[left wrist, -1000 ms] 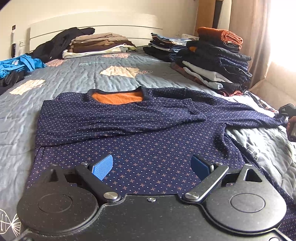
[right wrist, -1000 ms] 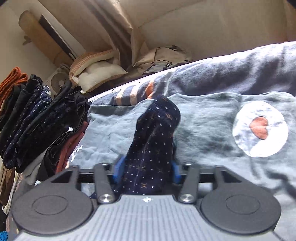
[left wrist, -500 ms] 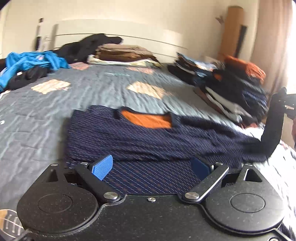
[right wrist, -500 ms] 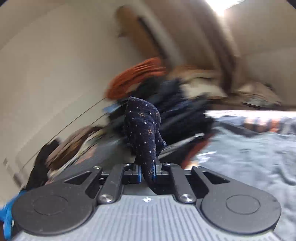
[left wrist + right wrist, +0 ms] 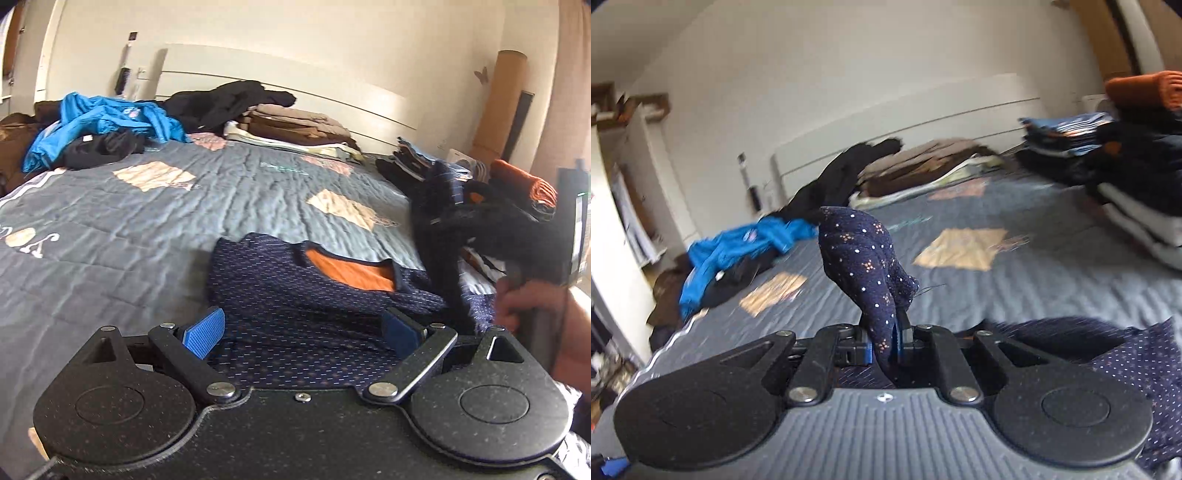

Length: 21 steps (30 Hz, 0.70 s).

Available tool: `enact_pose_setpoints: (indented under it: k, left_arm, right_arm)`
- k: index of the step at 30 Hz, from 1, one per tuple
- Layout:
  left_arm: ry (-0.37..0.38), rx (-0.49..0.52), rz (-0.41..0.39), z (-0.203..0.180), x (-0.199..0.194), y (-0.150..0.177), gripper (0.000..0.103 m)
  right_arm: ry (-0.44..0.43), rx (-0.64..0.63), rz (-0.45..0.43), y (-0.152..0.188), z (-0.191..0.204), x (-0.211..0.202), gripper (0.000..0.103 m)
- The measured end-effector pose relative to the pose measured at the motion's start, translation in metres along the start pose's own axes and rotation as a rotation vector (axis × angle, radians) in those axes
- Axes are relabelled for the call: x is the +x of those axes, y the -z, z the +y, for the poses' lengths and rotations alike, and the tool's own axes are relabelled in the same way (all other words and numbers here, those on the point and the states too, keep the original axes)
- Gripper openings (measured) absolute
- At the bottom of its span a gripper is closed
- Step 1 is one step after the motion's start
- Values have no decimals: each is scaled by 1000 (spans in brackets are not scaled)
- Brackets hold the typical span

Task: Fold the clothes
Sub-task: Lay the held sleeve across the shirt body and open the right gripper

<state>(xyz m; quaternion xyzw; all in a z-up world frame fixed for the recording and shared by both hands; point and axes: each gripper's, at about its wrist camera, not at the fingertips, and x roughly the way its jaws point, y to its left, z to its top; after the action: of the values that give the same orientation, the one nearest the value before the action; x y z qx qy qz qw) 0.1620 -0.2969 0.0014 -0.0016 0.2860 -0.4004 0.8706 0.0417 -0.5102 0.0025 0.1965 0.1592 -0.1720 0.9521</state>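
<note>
Garment: a navy blue dotted knit top with an orange inner neck lining (image 5: 295, 291) is seen spread on the bed, directly ahead of and beneath the left jaws; its neckline faces away from them.
Sleeve: one navy dotted sleeve end (image 5: 866, 258) is seen lifted off the bed, standing up bunched out of the right jaws and rising above them.
Right gripper (image 5: 886, 341): its jaws are recorded as pressed nearly together, with the sleeve fabric pinched between the blue pads.
Left gripper (image 5: 304, 328): its jaws are recorded as spread wide, nothing between them; the blue ribbed pads (image 5: 204, 331) hang just over the garment's body. Contact with the cloth cannot be told.
Right hand (image 5: 532, 306): seen to the right of the left jaws, gripping a dark handle; motion blur noted there.
Bed: a grey-blue quilted cover with tan patches (image 5: 236, 192) lies under the garment and extends well beyond both jaws.
Far of left jaws: a crumpled bright blue garment (image 5: 107, 122) at far left; a folded stack of brown and beige clothes (image 5: 299, 125) by the headboard.
Right of left jaws: a stack of dark folded clothes topped by an orange knit (image 5: 524, 184).
</note>
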Motion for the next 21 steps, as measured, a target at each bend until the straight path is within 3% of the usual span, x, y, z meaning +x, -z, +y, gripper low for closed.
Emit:
enact_pose_setpoints:
  k: [7,11,14,17,21]
  left_arm:
    - [-40,-30,15,32,-5,-4,92]
    - [-67,-11,27,44,-7,-5,92]
    - [-83,-7,30,50,-9,-6,92]
    - [-87,22,23,46,-13,-7,92]
    - [-76,58,12,39,-13,-8,92]
  right_arm:
    - [-9,-111,150,42,56,54,13]
    - [-12,-169,242,65,82,79,36]
    - [-63,-180,253,73,86,62,47]
    - [-83,-160,210,67,81,31,67]
    - [-73,-158,158,56,65,-15,70]
